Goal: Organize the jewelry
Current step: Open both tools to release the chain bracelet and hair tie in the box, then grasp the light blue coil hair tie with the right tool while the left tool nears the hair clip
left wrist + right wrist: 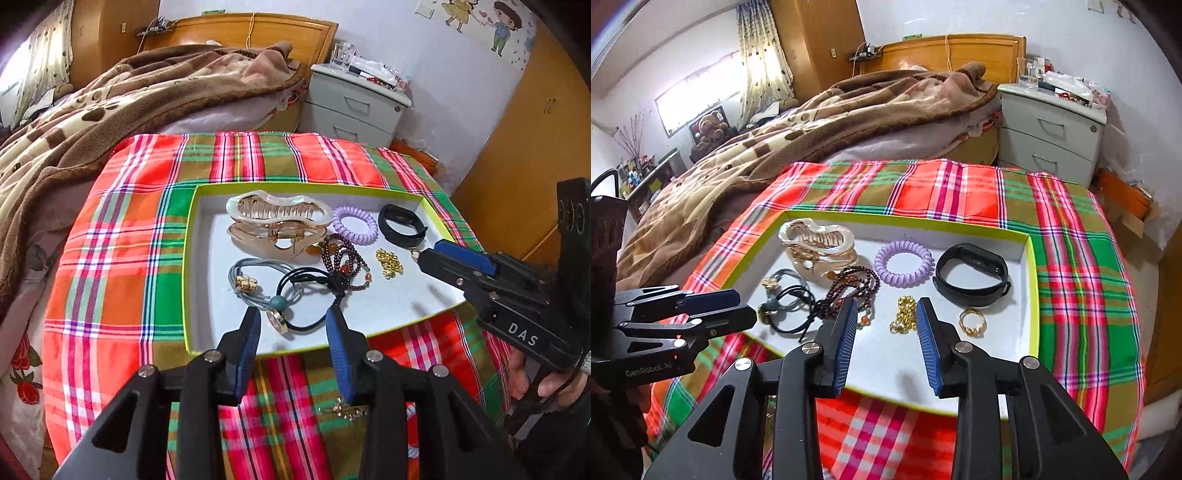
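Note:
A white tray with a yellow-green rim [188, 258] [1033, 295] lies on the plaid cloth. It holds a pearly claw clip [277, 221] [816, 243], a purple coil tie [354, 223] [903, 264], a black band [400, 225] [971, 275], a dark bead bracelet [343, 262] [849, 288], a gold chain [388, 262] [905, 317], a gold ring [973, 321], a grey tie with a gold flower [247, 280] and a black hair tie [306, 295] [790, 306]. My left gripper [293, 321] [746, 306] hangs open over the black tie. My right gripper [886, 315] [430, 253] stands open above the gold chain, holding nothing.
The plaid cloth [122, 258] covers a round table beside a bed with a brown blanket [110, 103]. A grey nightstand [1049, 129] stands behind, a wooden wardrobe [517, 147] to the right. A small gold piece [345, 410] lies on the cloth before the tray. A hand [546, 384] holds the right gripper.

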`<state>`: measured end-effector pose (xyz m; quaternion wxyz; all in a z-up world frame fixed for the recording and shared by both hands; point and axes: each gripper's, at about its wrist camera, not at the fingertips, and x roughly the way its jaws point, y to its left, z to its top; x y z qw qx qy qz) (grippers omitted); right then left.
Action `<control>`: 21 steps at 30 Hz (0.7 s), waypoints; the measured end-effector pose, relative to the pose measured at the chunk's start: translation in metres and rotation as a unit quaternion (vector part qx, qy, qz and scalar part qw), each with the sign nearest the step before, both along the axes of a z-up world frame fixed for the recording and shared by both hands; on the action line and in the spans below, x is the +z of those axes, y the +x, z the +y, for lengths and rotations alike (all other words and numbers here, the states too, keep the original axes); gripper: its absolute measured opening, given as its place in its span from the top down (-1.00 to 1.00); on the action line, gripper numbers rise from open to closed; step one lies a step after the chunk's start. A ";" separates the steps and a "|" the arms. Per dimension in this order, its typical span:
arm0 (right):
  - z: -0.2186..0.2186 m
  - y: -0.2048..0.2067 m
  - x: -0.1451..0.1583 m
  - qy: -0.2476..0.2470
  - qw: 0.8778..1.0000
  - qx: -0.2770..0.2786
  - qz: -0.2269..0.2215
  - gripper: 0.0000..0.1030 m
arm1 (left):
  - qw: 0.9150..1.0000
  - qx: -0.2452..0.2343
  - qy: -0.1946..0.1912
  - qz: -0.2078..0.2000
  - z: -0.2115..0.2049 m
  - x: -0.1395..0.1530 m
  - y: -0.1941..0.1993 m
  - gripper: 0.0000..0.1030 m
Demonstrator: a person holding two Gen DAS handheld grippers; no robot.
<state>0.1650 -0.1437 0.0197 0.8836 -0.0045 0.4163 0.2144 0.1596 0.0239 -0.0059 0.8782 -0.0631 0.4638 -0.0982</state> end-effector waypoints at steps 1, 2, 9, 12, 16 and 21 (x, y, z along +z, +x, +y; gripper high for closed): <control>0.000 -0.002 0.002 0.001 1.000 -0.001 -0.002 0.34 | 1.000 0.002 0.003 -0.002 0.000 0.001 -0.003 0.25; -0.001 -0.005 0.003 0.002 1.000 -0.003 -0.003 0.34 | 1.000 0.003 0.004 -0.005 0.000 0.003 -0.006 0.24; -0.007 -0.037 0.013 0.006 1.000 -0.006 -0.015 0.34 | 1.000 0.011 0.019 -0.018 0.002 0.009 -0.031 0.20; -0.010 -0.054 0.011 0.011 1.000 -0.001 -0.011 0.33 | 1.000 0.007 0.016 -0.019 0.002 0.007 -0.042 0.19; -0.009 -0.076 0.000 0.000 1.000 0.016 0.002 0.33 | 1.000 0.003 0.004 -0.013 0.004 0.000 -0.052 0.18; -0.009 -0.093 -0.018 -0.022 0.999 0.019 0.026 0.32 | 1.000 0.005 -0.006 -0.004 0.008 -0.007 -0.058 0.18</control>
